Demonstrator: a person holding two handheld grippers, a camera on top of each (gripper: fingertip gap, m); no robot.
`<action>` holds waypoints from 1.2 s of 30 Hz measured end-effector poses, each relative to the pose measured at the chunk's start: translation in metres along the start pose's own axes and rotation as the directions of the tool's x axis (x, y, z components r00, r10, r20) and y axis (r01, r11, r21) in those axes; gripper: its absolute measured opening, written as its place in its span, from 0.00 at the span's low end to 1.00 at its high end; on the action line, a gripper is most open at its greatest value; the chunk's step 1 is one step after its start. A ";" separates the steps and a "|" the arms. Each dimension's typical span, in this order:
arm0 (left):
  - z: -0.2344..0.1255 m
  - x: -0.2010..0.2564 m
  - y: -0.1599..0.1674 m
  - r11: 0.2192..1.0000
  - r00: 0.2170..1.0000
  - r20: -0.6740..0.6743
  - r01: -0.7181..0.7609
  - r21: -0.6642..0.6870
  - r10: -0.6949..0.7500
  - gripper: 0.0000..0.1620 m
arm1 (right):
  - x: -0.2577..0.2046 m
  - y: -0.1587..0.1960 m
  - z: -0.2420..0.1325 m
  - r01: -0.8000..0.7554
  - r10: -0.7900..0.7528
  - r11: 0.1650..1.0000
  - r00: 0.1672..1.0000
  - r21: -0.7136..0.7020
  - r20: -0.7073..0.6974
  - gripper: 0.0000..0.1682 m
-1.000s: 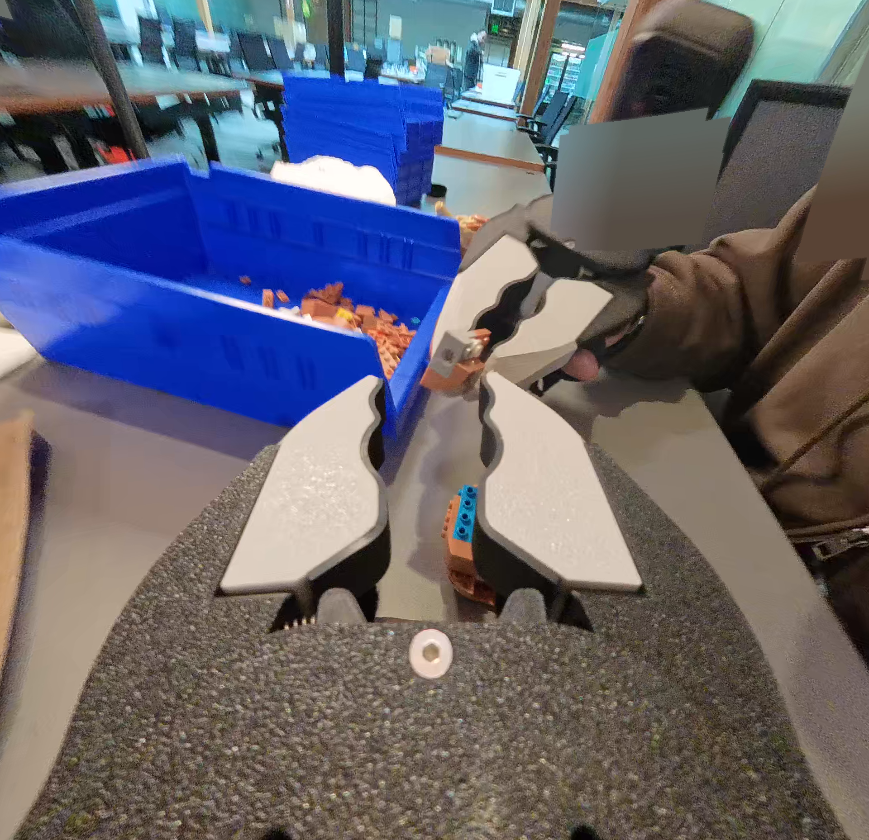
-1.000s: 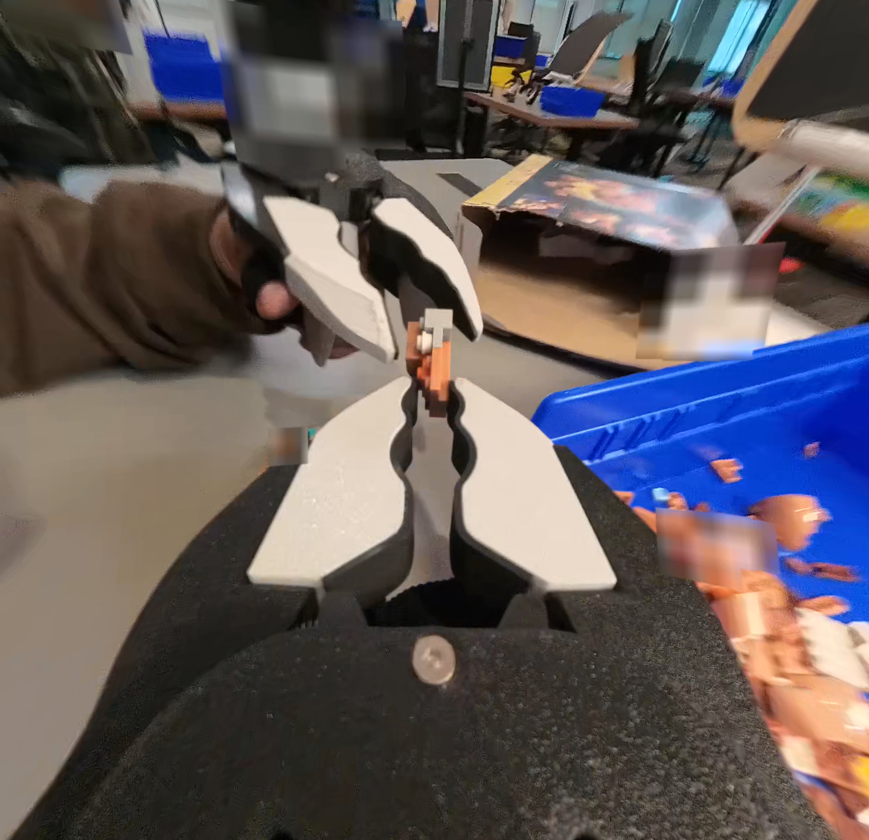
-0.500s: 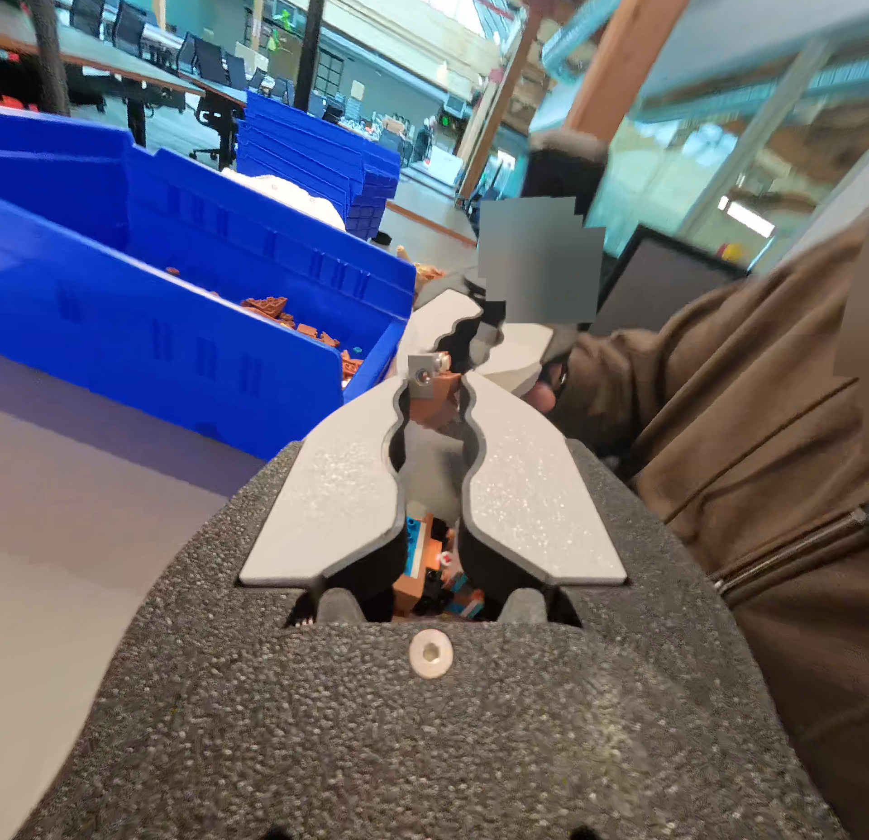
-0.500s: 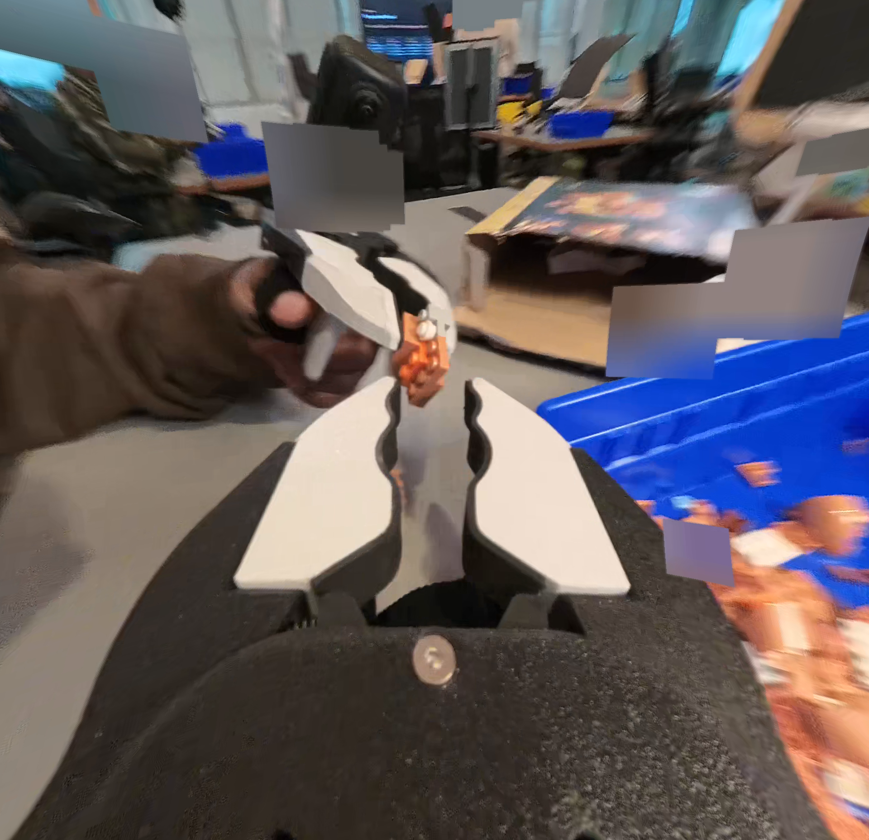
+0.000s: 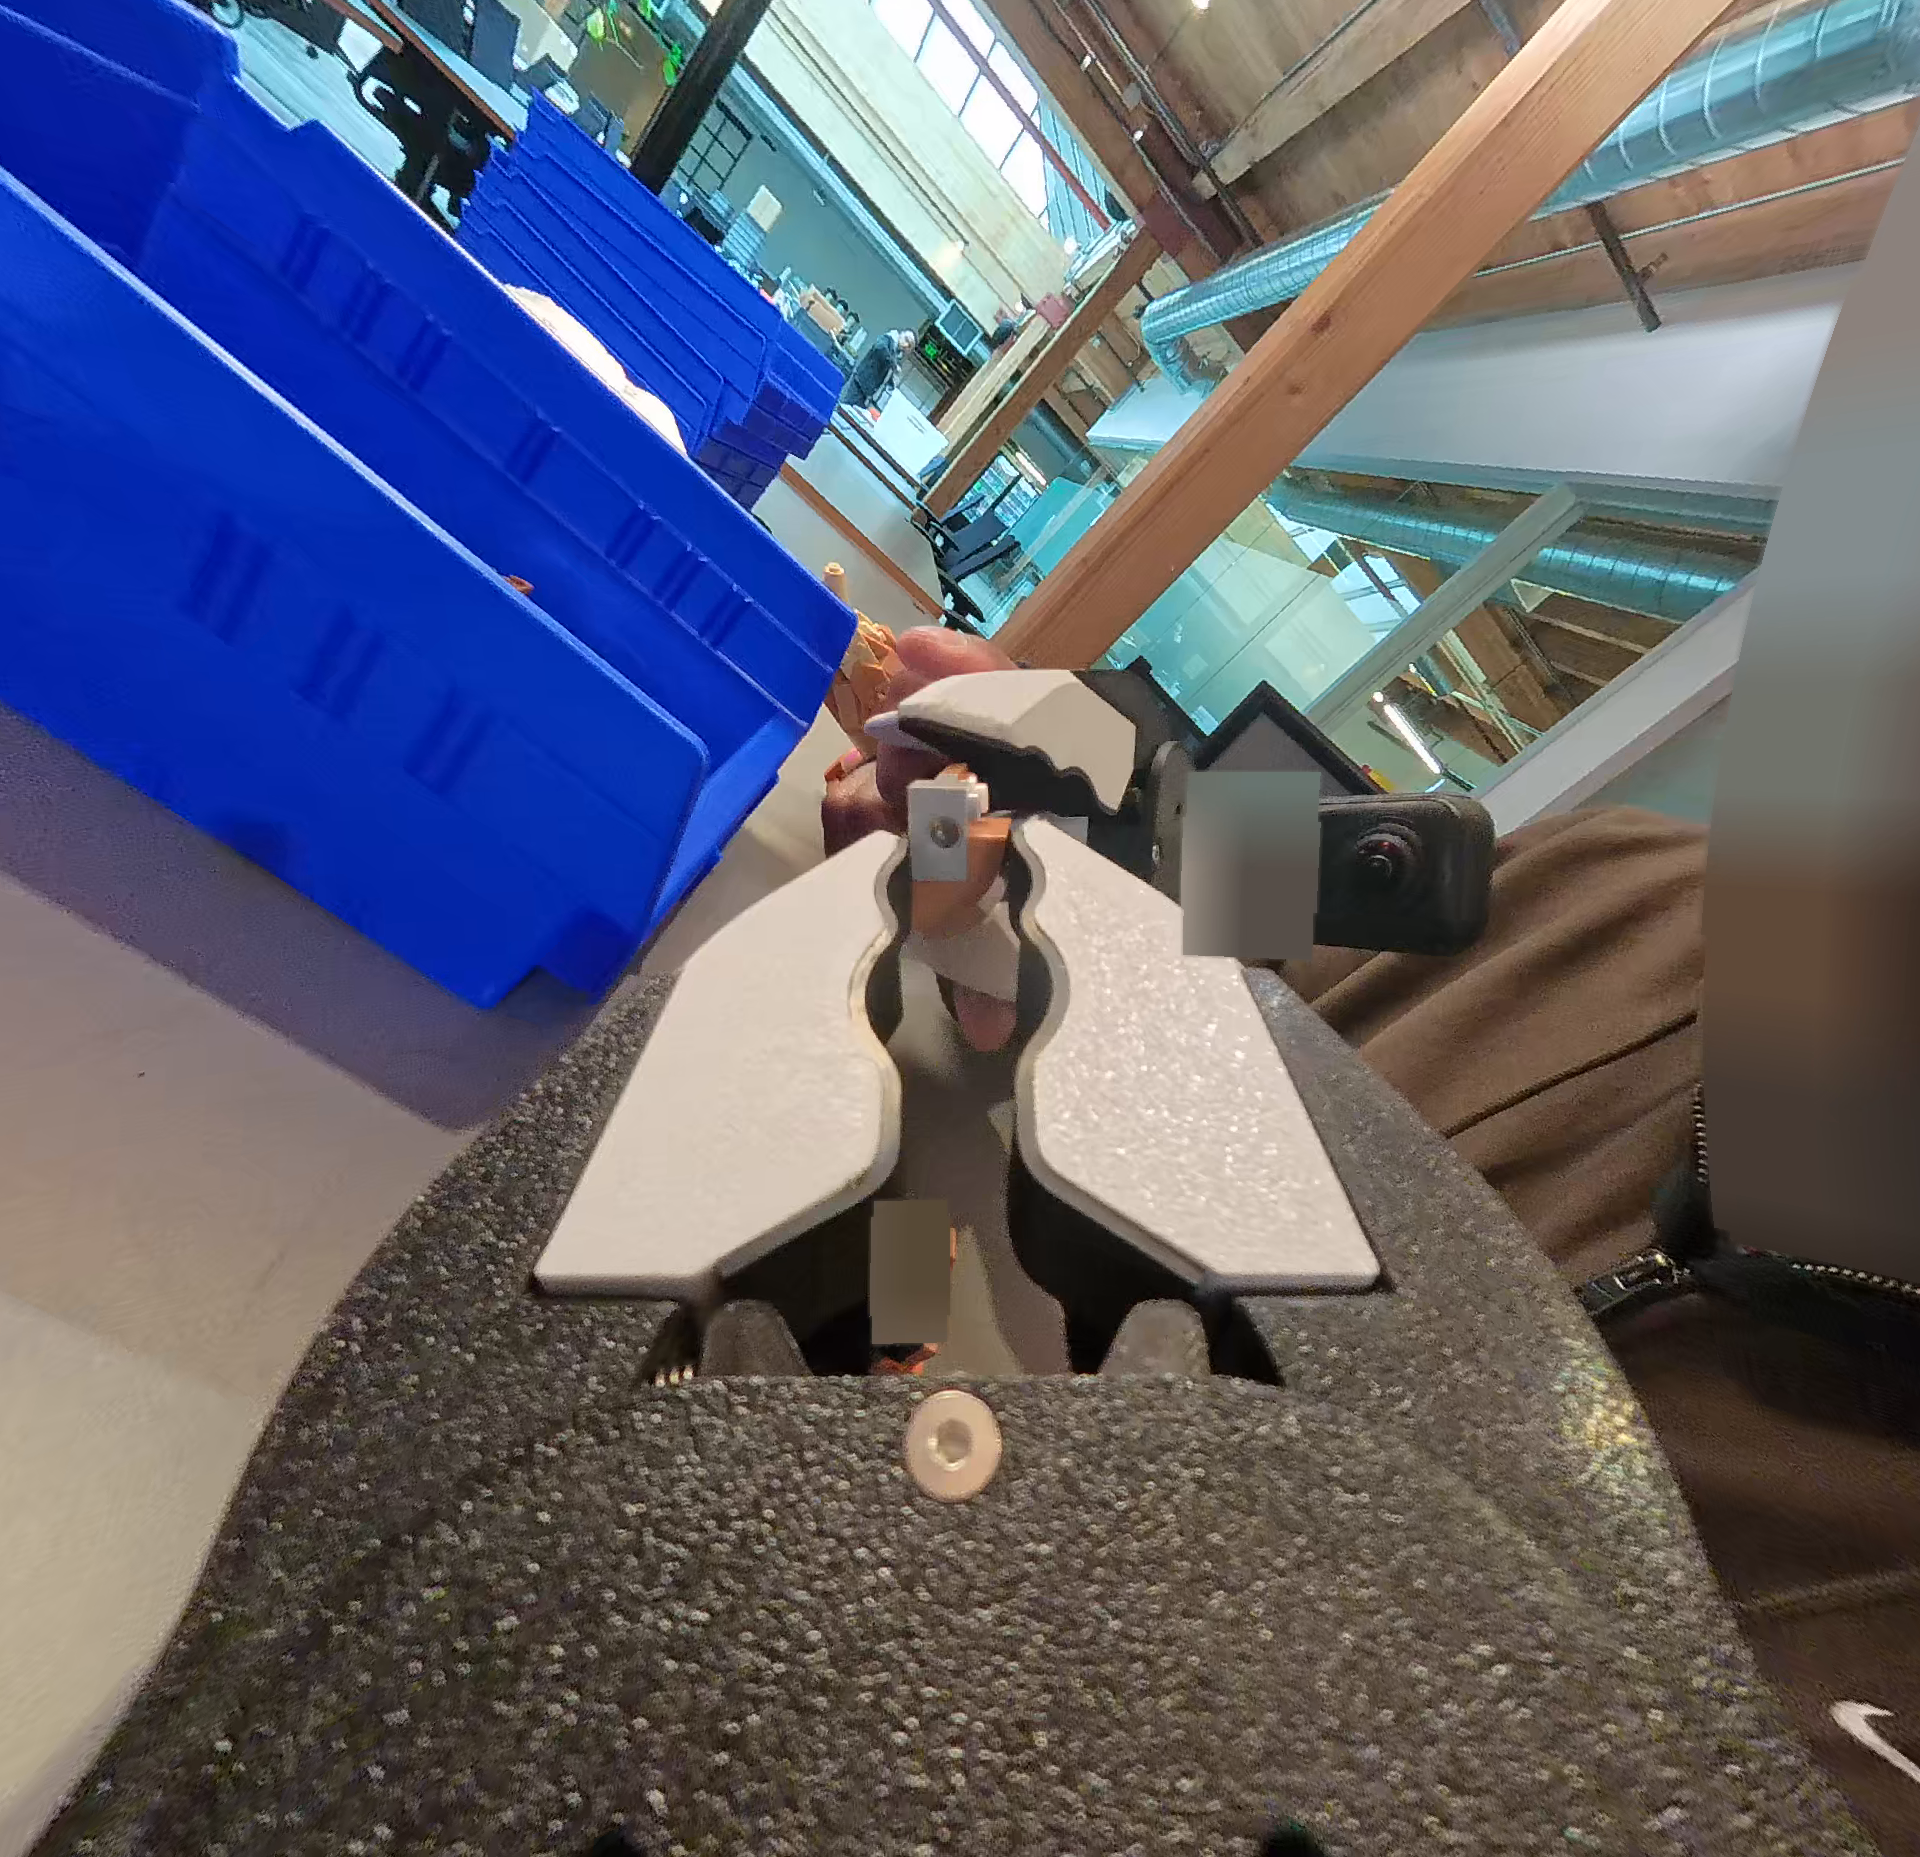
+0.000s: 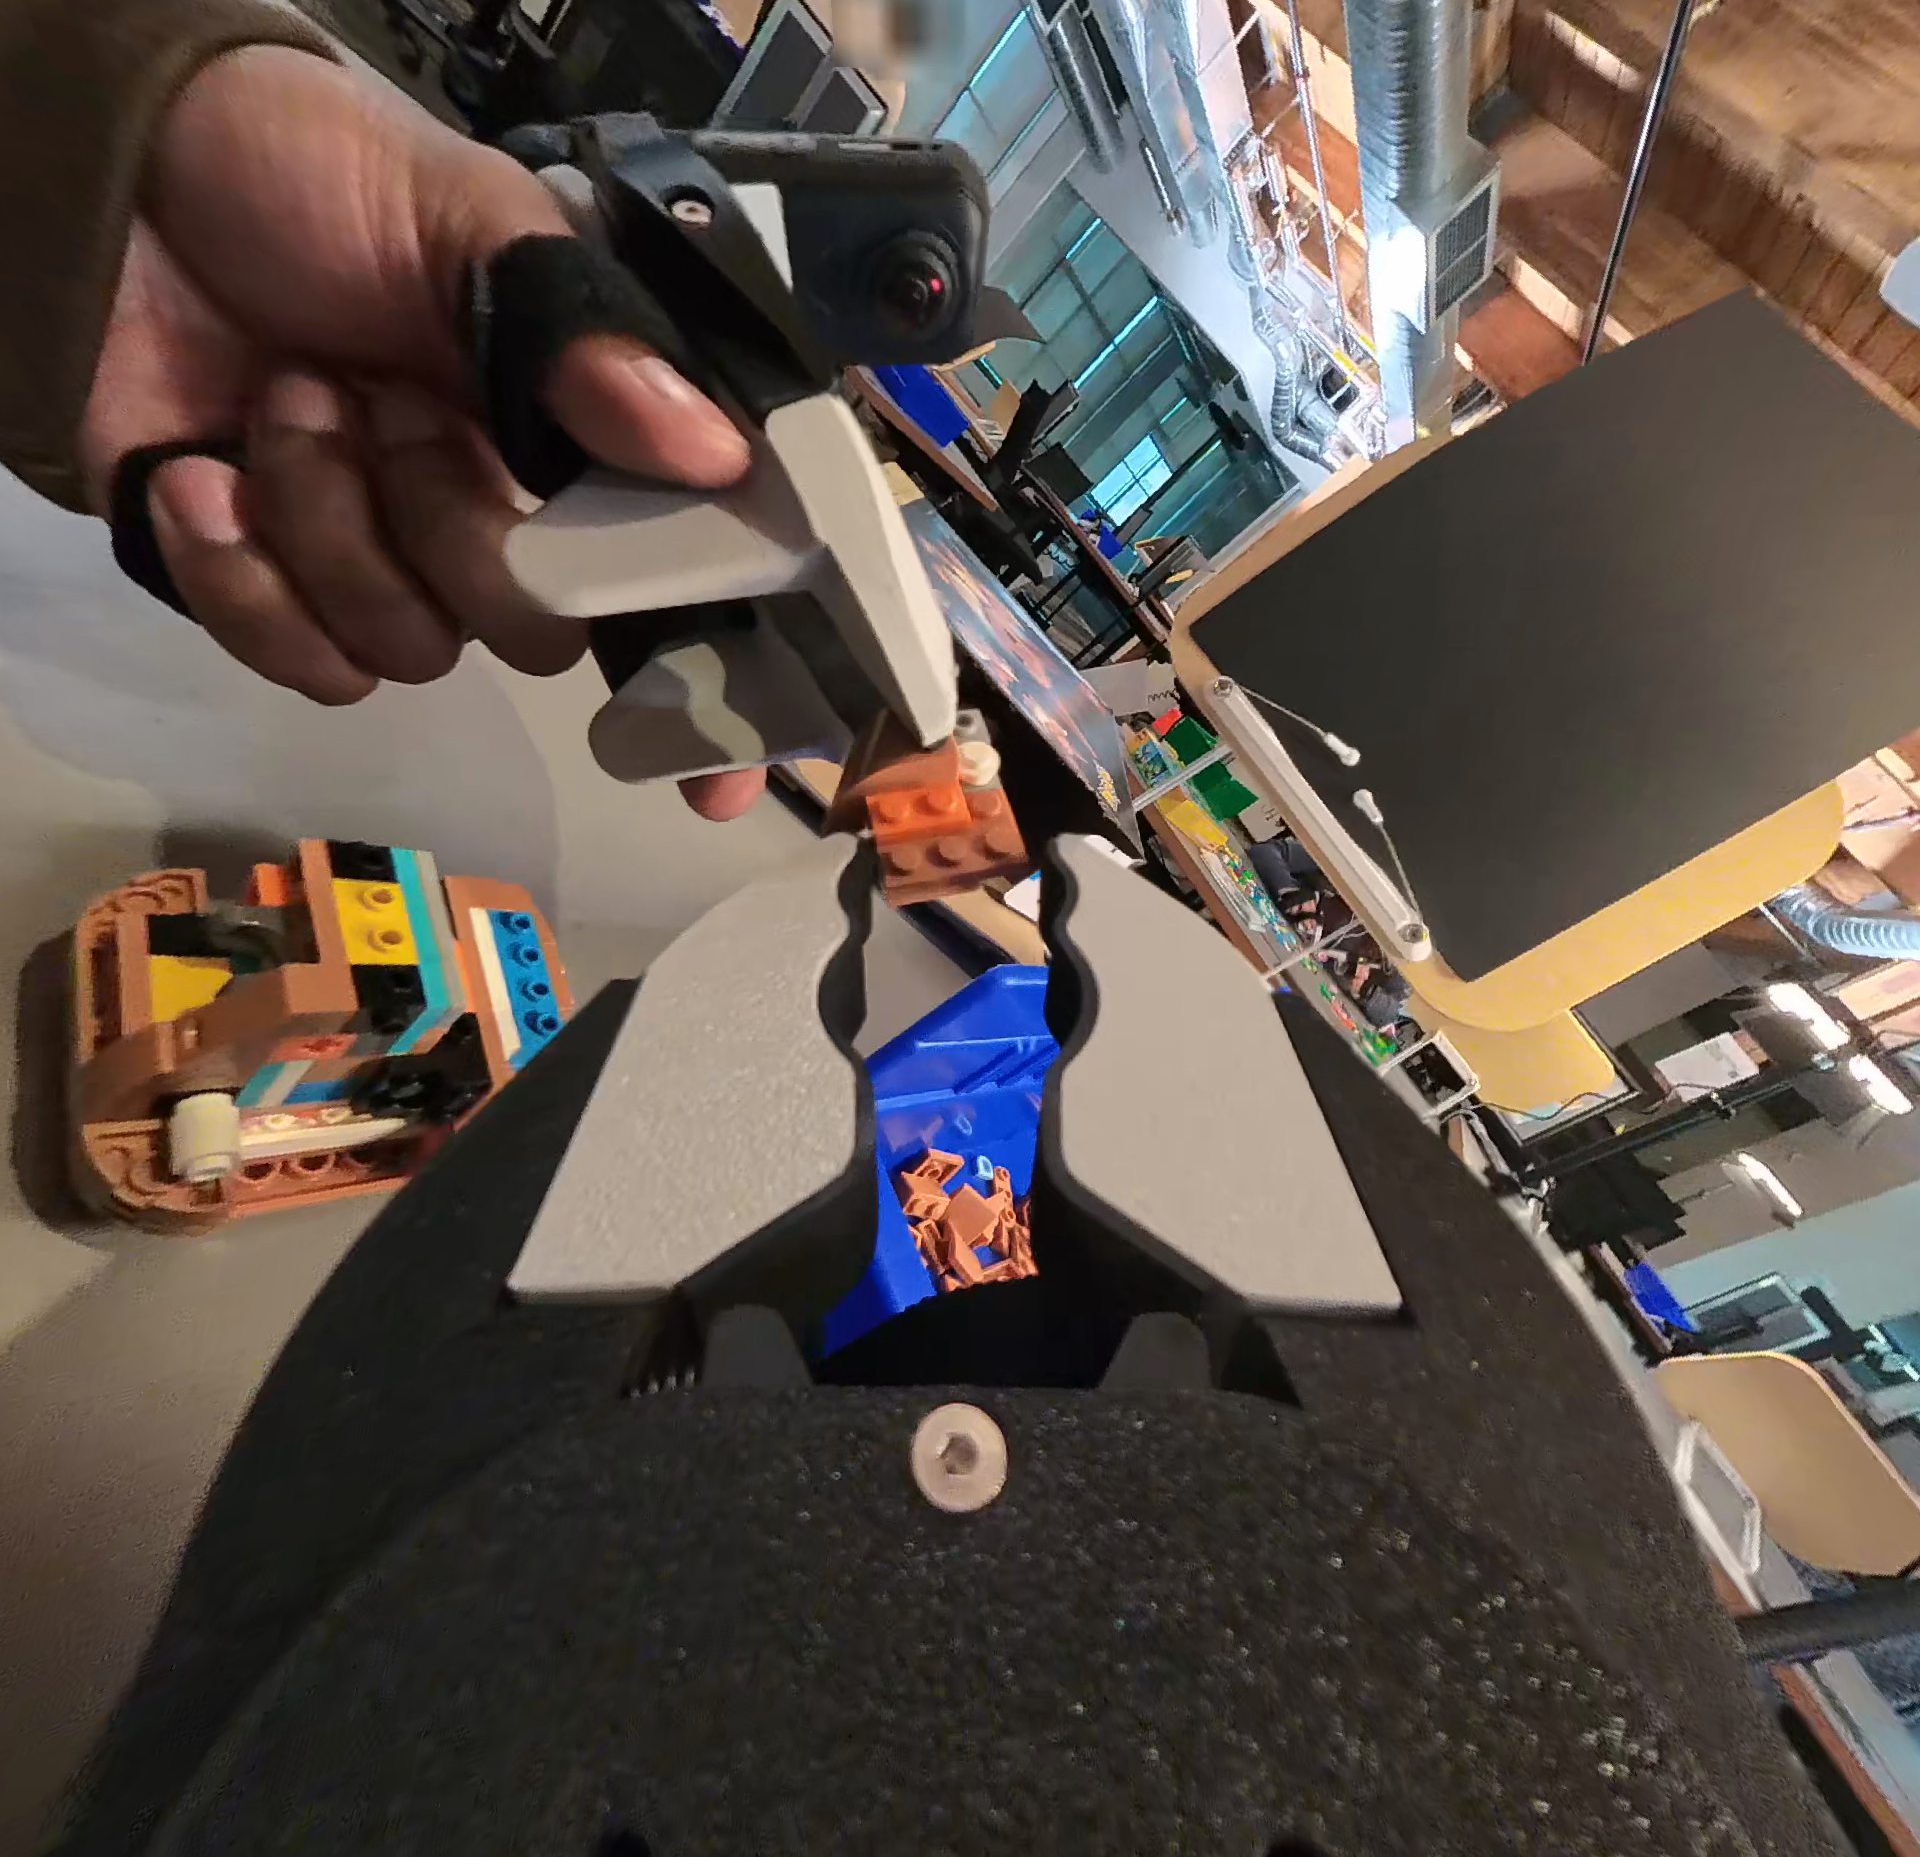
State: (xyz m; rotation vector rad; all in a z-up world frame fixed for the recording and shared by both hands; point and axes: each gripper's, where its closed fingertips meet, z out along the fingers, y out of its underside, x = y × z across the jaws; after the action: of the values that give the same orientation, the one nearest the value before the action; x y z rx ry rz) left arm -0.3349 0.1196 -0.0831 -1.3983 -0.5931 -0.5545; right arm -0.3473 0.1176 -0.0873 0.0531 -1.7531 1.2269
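My left gripper (image 5: 956,843) is shut on a small brick piece (image 5: 948,851) made of orange-brown bricks with a light grey block at its end. It holds the piece up in the air. In the right wrist view a hand holds the left gripper (image 6: 868,753), with the brick piece (image 6: 940,836) at its tips. My right gripper (image 6: 951,857) is open, its two tips either side of the piece with small gaps. One of its fingers (image 5: 1018,732) shows just beyond the piece in the left wrist view.
A large blue bin (image 5: 343,602) stands on the grey table (image 5: 156,1132) at the left. It (image 6: 956,1059) holds loose brown bricks (image 6: 966,1225). A many-coloured brick model (image 6: 301,1028) lies on the table. A cardboard box and stacked blue bins are farther back. Left and right tips are no more than a few centimetres apart.
The brick piece passed from my right gripper to my left: the left shut on it and the right opened. Both grippers have since tilted upward, staying tip to tip.
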 end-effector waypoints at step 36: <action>-0.004 0.008 -0.013 0.994 0.993 -0.112 0.054 0.098 -0.043 0.08 | -0.011 -0.007 -0.001 -0.324 0.311 0.946 0.926 0.025 0.214 0.18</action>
State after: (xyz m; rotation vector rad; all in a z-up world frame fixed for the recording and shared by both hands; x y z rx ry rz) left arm -0.3377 0.1144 -0.0680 -1.2528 -0.5600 -0.6278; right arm -0.3369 0.1096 -0.0901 -0.0743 -1.9601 1.5557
